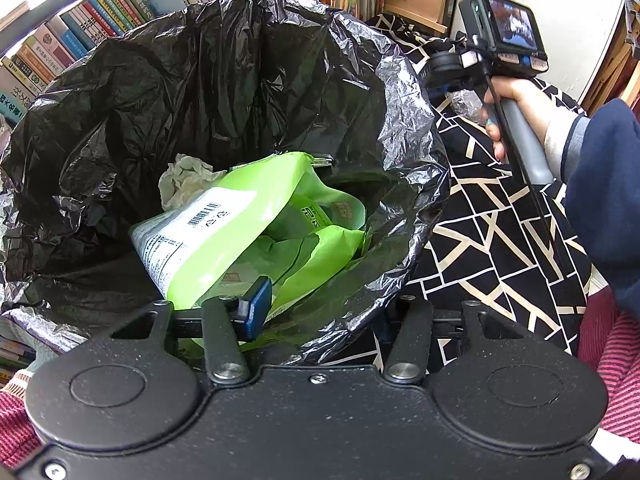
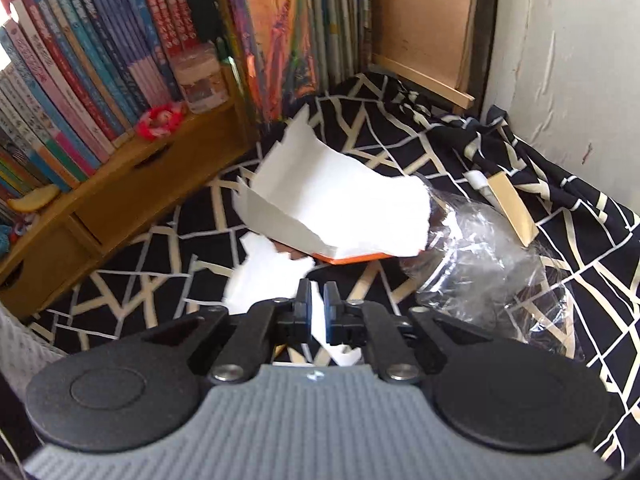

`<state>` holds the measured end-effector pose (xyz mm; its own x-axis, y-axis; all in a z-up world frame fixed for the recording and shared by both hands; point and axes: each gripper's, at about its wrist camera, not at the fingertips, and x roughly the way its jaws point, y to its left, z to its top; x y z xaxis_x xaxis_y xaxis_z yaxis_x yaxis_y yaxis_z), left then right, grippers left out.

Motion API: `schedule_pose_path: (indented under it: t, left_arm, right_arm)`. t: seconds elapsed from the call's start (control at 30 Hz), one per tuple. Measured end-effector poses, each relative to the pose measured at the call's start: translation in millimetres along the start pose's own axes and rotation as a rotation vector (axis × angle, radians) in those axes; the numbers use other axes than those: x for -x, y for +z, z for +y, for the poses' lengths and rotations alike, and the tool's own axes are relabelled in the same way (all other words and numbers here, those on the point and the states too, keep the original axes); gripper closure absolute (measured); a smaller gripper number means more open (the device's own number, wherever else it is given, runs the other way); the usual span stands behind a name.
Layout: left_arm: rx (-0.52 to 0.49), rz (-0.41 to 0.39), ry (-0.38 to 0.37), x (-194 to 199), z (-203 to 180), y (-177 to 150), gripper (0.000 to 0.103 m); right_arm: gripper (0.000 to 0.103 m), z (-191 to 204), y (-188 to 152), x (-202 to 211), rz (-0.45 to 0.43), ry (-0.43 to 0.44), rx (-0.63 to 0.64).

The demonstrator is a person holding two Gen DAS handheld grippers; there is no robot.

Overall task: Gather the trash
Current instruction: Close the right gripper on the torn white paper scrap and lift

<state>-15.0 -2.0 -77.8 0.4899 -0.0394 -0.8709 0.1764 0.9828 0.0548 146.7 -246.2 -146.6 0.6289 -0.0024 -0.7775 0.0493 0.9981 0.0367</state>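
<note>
Right wrist view: low in the frame, the right claw (image 2: 317,300) pinches a torn white paper scrap (image 2: 256,276), narrow. Beyond lie a white-and-orange torn carton (image 2: 340,208) and crumpled clear plastic (image 2: 492,264) on black-and-cream patterned cloth (image 2: 400,128). Left wrist view: the left claw (image 1: 312,312) grips the rim of a black bin liner (image 1: 400,128); inside lies a green snack wrapper (image 1: 256,216).

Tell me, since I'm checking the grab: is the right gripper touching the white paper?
Touching. The right wrist view shows the right gripper with its pads closed on a strip of the white paper, no gap either side.
</note>
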Motion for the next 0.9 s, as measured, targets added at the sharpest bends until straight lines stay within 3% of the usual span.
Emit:
schedule_pose_path:
  t: [0.07,0.27,0.6,0.73,0.77,0.9]
  left_arm:
    - [-0.001,0.0,0.002,0,0,0,0.055]
    - [-0.001,0.004,0.005,0,0,0,0.055]
    - [0.001,0.008,0.008,0,-1,1,0.055]
    - [0.001,0.008,0.008,-1,-1,1,0.055]
    - [0.001,0.009,0.008,-1,-1,1,0.055]
    - [0.001,0.009,0.009,-1,-1,1,0.055]
  right_arm:
    - [0.067,-2,-6,-11,0.024,-0.015,0.019]
    - [0.046,10,-18,-30,0.06,-0.028,0.122]
    - [0.03,17,-24,-49,0.07,-0.026,0.163]
    - [0.03,12,-24,-52,0.08,0.009,0.124]
    - [0.044,10,-25,-52,0.088,0.031,0.103]
    - [0.067,8,-23,-49,0.107,0.095,0.055]
